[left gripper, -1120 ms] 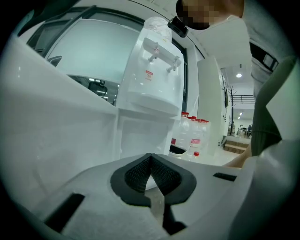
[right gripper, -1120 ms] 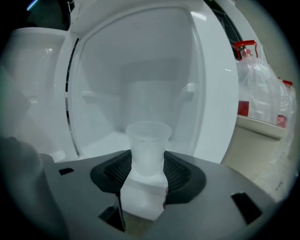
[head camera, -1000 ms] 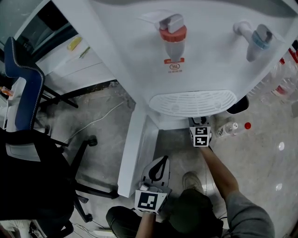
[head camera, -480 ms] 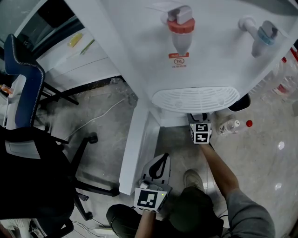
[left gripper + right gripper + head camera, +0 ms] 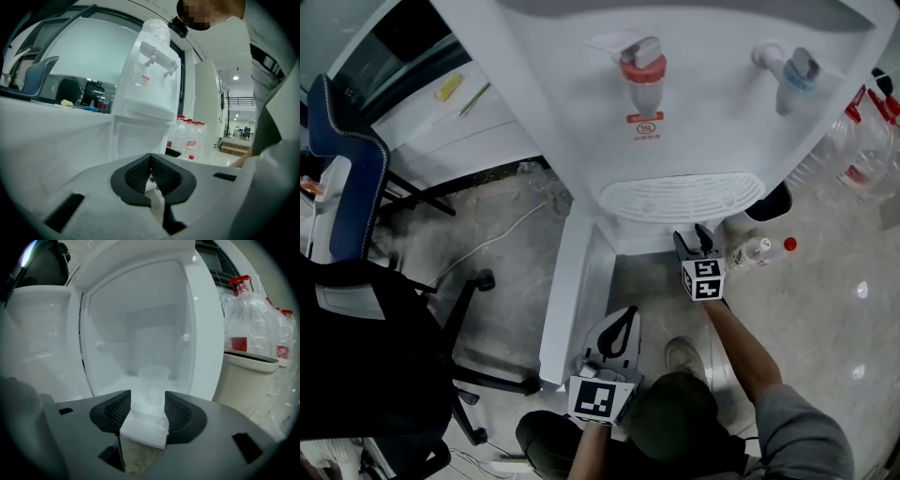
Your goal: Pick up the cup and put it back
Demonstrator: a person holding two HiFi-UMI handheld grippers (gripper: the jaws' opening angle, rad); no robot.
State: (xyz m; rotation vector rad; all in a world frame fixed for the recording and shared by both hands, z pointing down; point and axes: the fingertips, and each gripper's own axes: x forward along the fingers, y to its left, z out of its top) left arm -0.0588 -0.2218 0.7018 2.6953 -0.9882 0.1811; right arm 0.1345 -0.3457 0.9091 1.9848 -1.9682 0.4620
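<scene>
We aim the right gripper (image 5: 148, 404), 2 jaws apart and just narrowing slightly, gripping nothing, straight at the small translucent plastic cup (image 5: 153, 379) upright inside the lower compartment of the white water dispenser (image 5: 202, 324); the left gripper (image 5: 150, 165), jaws together, sits farther from that dispenser.

**White all round, with dabs of red and blue**

The water dispenser (image 5: 581, 141) in front of me is plain white, with a red-collared tap (image 5: 639, 70) and a pale blue tap (image 5: 795, 75). The cup (image 5: 153, 380) is clear and faintly frosted against the white compartment (image 5: 140, 324). My left gripper (image 5: 150, 161) is white, with black mesh-patterned pads (image 5: 136, 173). The bottles (image 5: 246, 329) are clear, with red caps and labels. The chair (image 5: 342, 159) is blue with white stitching, and the floor (image 5: 506, 291) is mottled grey.
</scene>
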